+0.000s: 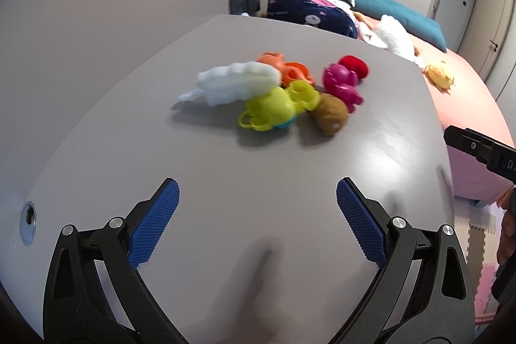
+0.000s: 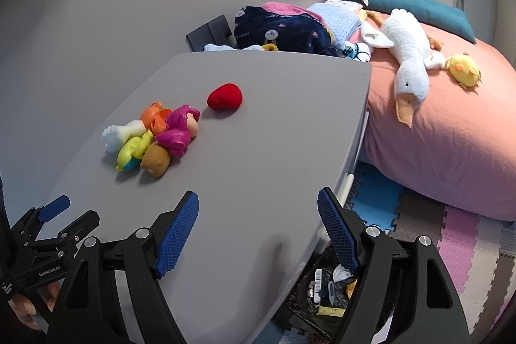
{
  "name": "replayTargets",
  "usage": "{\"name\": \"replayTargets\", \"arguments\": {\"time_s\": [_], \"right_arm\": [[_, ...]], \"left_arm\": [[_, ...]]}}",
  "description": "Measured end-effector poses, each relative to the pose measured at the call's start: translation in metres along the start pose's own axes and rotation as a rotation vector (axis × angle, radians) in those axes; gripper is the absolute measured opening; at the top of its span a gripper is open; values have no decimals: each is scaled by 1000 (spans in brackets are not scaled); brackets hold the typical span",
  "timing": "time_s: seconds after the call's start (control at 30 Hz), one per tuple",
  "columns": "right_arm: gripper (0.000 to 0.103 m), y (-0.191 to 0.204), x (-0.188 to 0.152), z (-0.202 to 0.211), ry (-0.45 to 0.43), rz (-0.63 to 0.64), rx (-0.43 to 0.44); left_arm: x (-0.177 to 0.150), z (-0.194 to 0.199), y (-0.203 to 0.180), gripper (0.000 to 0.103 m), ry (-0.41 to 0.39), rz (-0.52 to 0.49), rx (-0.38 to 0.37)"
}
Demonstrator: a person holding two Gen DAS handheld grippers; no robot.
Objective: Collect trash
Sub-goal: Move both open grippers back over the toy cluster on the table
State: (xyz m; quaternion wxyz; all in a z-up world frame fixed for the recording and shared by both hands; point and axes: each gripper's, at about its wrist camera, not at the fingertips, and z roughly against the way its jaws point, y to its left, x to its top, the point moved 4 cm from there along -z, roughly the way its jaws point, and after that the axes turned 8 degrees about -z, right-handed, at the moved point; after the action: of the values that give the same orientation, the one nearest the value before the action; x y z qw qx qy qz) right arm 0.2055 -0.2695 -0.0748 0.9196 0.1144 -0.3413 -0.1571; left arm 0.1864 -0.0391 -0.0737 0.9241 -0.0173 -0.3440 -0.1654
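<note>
A heap of small toys lies on the grey table (image 1: pixel 225 176): a white plush piece (image 1: pixel 235 81), an orange toy (image 1: pixel 290 70), a yellow-green toy (image 1: pixel 274 108), a brown plush (image 1: pixel 330 113), a magenta toy (image 1: pixel 342 83) and a red plush (image 1: pixel 354 65). The same heap shows in the right wrist view, with the red plush (image 2: pixel 224 97) apart from the rest. My left gripper (image 1: pixel 258 199) is open and empty over the table, short of the heap. My right gripper (image 2: pixel 258 215) is open and empty over the table's near right edge. A black bag with trash (image 2: pixel 325 292) sits on the floor below it.
A bed with a pink sheet (image 2: pixel 451 134) stands right of the table, with a white goose plush (image 2: pixel 409 60), a yellow plush (image 2: pixel 464 70), folded blankets (image 2: pixel 283 28) and a teal cushion (image 2: pixel 419 5). Foam mats (image 2: pixel 467 240) cover the floor. A cable grommet (image 1: pixel 28 221) sits in the table's left side.
</note>
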Motion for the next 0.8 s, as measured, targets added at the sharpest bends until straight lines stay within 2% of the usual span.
{"name": "replayTargets", "arguments": {"time_s": [0.2,0.27,0.53,0.8], "right_arm": [[77,11,10,-12,10,0,11],[77,15,13,-16,13,3,15],[77,25,21,-33,25,12,20],[77,31,34,-53,34,13,11]], "left_arm": [[8,-12,21,93,-6,11,19],[11,-20,27,84,5,-12,26],[25,-46,49,72,28,-65,58],[44,-65,50,72,28,-147,57]]}}
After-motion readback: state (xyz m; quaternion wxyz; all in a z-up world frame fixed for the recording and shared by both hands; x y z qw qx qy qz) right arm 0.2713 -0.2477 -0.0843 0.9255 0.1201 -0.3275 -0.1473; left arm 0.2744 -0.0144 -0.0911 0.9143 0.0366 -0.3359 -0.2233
